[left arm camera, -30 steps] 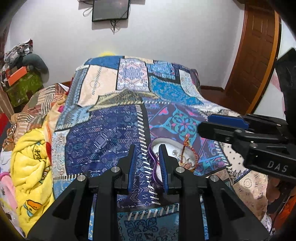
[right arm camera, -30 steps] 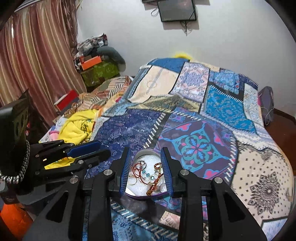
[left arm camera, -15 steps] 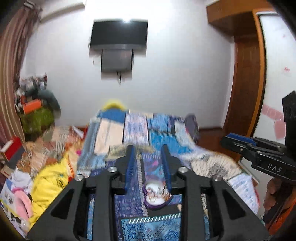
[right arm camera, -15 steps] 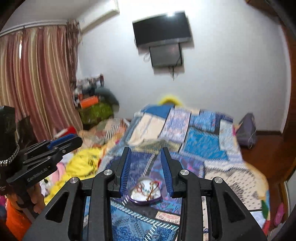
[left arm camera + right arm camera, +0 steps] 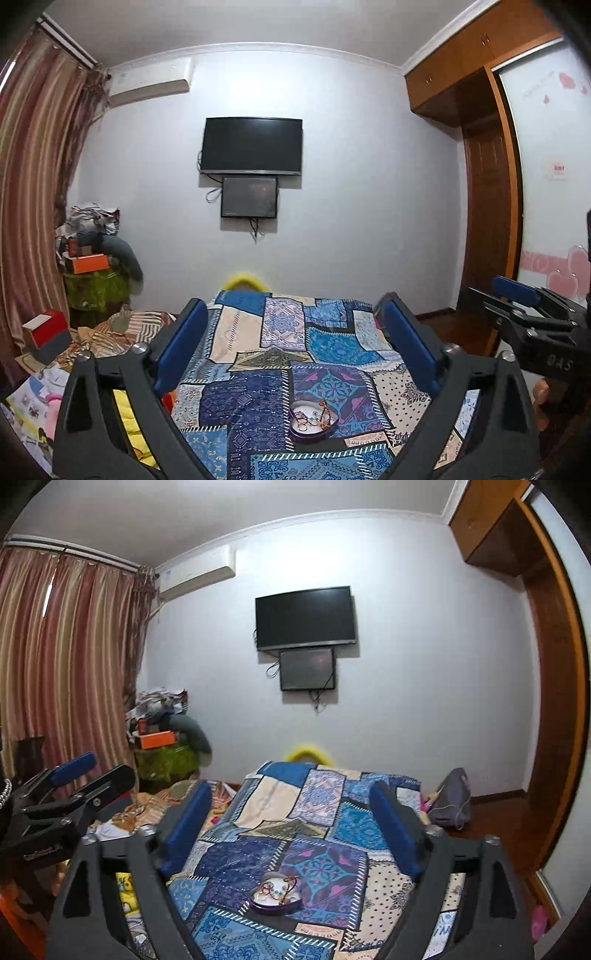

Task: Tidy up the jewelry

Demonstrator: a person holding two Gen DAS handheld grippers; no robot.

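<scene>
- The left black gripper with blue finger pads (image 5: 295, 354) is hanging above the bed with its jaws spread wide and nothing between them.
- The right black gripper with blue finger pads (image 5: 291, 830) is doing the same, fingers far apart and empty, well clear of the bedding.
- The purple heart-shaped jewelry box with a white lining (image 5: 313, 424) is sitting uncovered on the blue patchwork bedspread (image 5: 258, 398), at about six o'clock in both views, low between each pair of fingers.
- Thin rings and a reddish-gold chain (image 5: 275, 888) are lying tangled inside the box; individual pieces are too small to separate, so this is probably several bangles plus one strand.
- Judging by the raised, empty grippers, the step in hand is either a fresh approach or the close of the sorting.
- For a fresh approach, coming down slowly from twelve o'clock toward six and narrowing the jaws beforehand seems wise.
- One gripper steadying the box wall while the other is nipping a single piece should be keeping the light box from sliding on soft fabric.
</scene>
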